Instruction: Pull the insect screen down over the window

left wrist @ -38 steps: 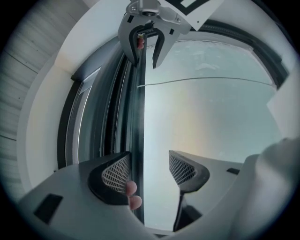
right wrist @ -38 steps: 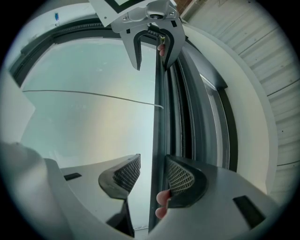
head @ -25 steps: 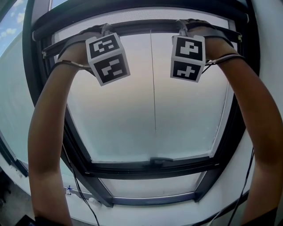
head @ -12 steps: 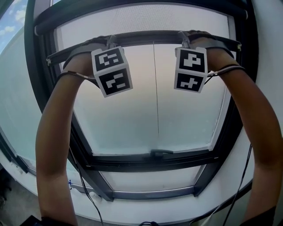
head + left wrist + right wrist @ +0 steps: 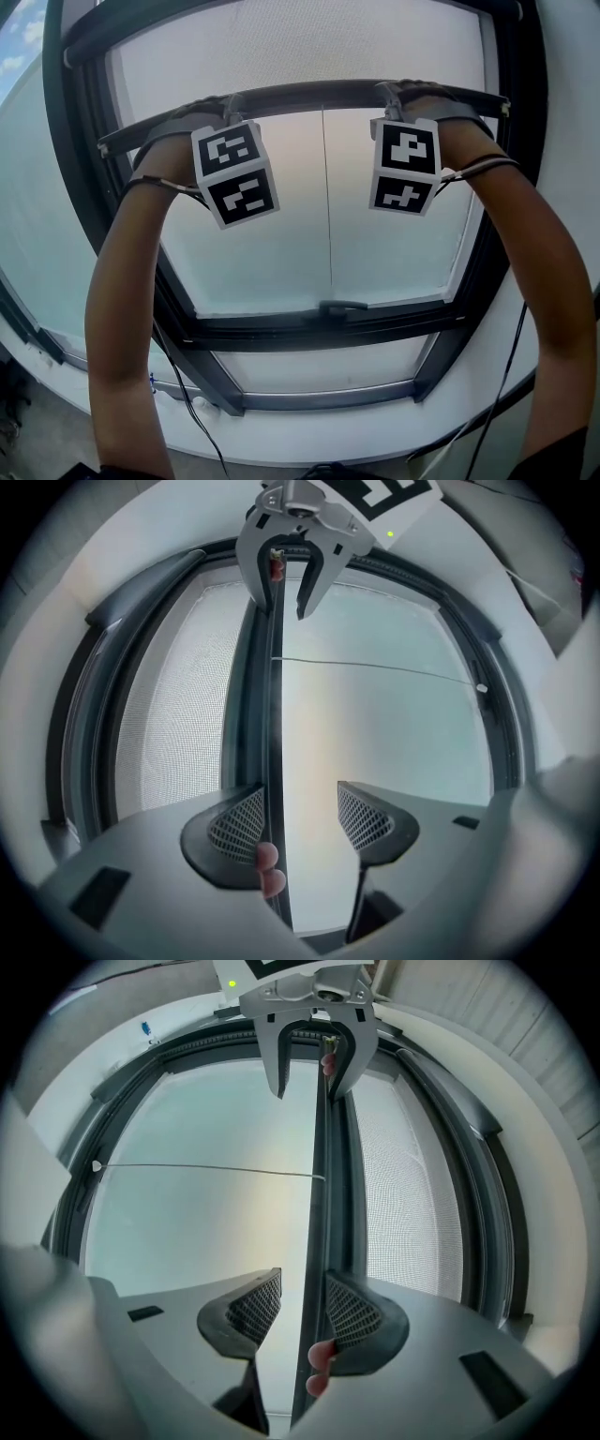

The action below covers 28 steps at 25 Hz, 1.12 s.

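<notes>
Our left hand-held gripper [image 5: 300,822] and right hand-held gripper [image 5: 291,1312] straddle the screen bar [image 5: 319,94], jaws apart and unclamped, so we drag it evenly.

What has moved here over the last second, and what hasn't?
The insect screen's pull bar has slid down the window, so more mesh shows above it. The left hand-held gripper and right hand-held gripper came down with it, the bar between their jaws. The window frame and its handle stayed put.
</notes>
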{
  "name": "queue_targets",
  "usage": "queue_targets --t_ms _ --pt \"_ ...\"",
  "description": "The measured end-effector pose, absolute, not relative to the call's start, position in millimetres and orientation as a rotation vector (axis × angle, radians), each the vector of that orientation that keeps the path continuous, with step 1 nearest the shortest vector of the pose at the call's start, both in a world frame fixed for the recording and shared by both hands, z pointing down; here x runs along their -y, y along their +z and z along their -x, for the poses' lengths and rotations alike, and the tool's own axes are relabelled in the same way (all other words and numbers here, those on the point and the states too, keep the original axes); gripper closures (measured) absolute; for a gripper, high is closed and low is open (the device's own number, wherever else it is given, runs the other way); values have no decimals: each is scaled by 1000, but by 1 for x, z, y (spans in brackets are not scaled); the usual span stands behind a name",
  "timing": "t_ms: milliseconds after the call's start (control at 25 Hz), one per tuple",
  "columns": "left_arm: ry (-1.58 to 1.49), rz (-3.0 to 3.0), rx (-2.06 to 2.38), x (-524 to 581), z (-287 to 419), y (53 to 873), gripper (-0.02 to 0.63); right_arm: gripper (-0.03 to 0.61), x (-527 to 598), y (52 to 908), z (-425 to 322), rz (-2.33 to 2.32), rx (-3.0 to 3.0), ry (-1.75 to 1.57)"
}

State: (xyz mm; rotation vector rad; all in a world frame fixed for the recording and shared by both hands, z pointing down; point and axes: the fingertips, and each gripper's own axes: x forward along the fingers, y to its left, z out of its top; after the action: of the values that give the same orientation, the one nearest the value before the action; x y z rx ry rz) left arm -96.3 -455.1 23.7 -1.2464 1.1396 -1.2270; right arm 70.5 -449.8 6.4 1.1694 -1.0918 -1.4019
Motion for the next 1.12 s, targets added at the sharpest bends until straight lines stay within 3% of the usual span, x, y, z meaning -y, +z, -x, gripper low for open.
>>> queue_targets --t_ms 760,1120 --pt "-1320 1389 -1071 452 92 131 370 430 451 114 -73 -1137 1244 -1377" --pt "-1344 1414 -1057 447 97 144 370 431 446 125 -69 -1131 1263 -1354"
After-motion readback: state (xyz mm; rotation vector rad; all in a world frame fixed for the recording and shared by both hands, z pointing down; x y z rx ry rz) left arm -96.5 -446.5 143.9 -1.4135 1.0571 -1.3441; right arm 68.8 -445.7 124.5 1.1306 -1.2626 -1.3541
